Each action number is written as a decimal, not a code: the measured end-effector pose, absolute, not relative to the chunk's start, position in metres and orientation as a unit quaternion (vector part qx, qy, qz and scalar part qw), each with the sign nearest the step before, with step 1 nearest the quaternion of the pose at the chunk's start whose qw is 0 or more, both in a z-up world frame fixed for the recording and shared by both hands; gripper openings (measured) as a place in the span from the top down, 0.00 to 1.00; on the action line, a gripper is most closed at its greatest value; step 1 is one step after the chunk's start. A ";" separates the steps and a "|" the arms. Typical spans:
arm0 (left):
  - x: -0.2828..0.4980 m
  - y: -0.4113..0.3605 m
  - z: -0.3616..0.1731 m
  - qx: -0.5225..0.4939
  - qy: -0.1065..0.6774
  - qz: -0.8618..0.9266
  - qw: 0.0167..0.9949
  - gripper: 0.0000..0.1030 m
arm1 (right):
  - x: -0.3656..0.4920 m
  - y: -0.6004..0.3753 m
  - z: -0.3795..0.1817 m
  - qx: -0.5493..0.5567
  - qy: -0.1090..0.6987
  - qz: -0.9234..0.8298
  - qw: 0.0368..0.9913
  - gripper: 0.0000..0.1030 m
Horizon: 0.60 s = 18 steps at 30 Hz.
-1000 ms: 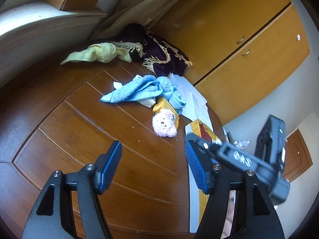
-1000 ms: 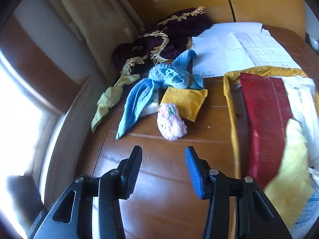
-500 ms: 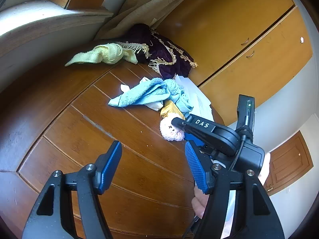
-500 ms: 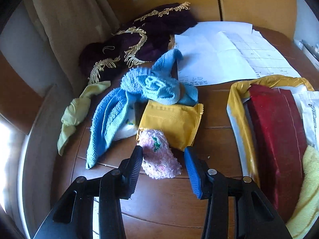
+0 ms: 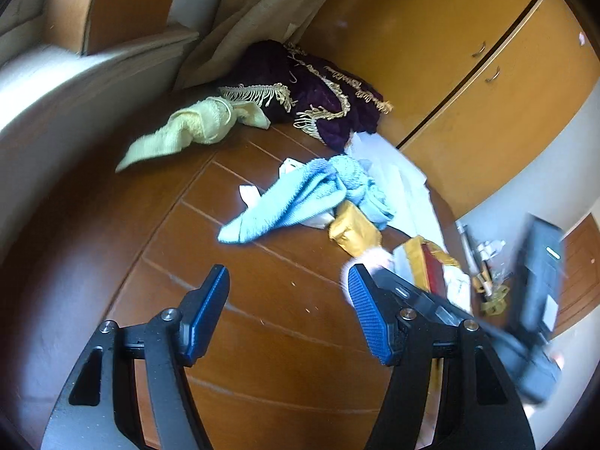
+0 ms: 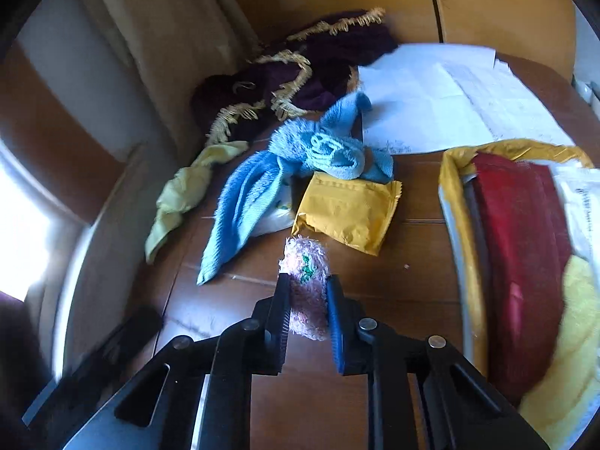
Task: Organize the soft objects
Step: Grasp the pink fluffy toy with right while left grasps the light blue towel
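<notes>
I'm facing a brown wooden table (image 5: 285,341), orange cupboard doors (image 5: 442,56), beige curtain (image 6: 150,37); daylight is possibly entering left.

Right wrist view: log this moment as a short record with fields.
held item: pink fluffy toy
right gripper: shut on the toy
left gripper: open, holding nothing, above the wooden table
behind the toy: yellow padded envelope
further back: blue towel, pale green cloth, purple fringed fabric
far side: white papers
</notes>
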State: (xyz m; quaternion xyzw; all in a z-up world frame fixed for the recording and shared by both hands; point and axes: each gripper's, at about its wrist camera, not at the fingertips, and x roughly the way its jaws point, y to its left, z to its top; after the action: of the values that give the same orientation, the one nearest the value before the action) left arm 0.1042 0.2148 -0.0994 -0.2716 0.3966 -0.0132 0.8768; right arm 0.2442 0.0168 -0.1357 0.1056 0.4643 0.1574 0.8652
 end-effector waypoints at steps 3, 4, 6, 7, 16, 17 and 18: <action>0.116 0.212 -0.099 -0.254 0.403 -0.009 0.879 0.37 | 0.228 0.004 -0.125 0.106 0.451 0.190 0.866 0.82; 0.120 0.210 -0.100 -0.249 0.406 -0.009 0.879 0.37 | 0.224 0.000 -0.123 0.103 0.447 0.195 0.867 0.82; 0.130 0.203 -0.101 -0.235 0.414 -0.012 0.879 0.37 | 0.216 -0.012 -0.117 0.100 0.436 0.218 0.867 0.82; 0.134 0.200 -0.100 -0.228 0.416 -0.014 0.880 0.37 | 0.213 -0.016 -0.115 0.101 0.434 0.224 0.867 0.82; 0.197 0.166 -0.094 -0.145 0.423 -0.026 0.894 0.37 | 0.218 -0.047 -0.111 0.119 0.417 0.237 0.869 0.82; 0.204 0.164 -0.094 -0.141 0.425 -0.024 0.894 0.37 | 0.220 -0.050 -0.113 0.123 0.420 0.239 0.867 0.82; 0.212 0.161 -0.094 -0.134 0.429 -0.028 0.893 0.37 | 0.222 -0.052 -0.115 0.128 0.421 0.239 0.866 0.82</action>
State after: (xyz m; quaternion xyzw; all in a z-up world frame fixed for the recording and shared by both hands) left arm 0.2120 0.1614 -0.0943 -0.1341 0.4288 -0.0285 0.8929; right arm 0.2218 -0.0522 -0.1147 0.1278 0.4210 0.2386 0.8658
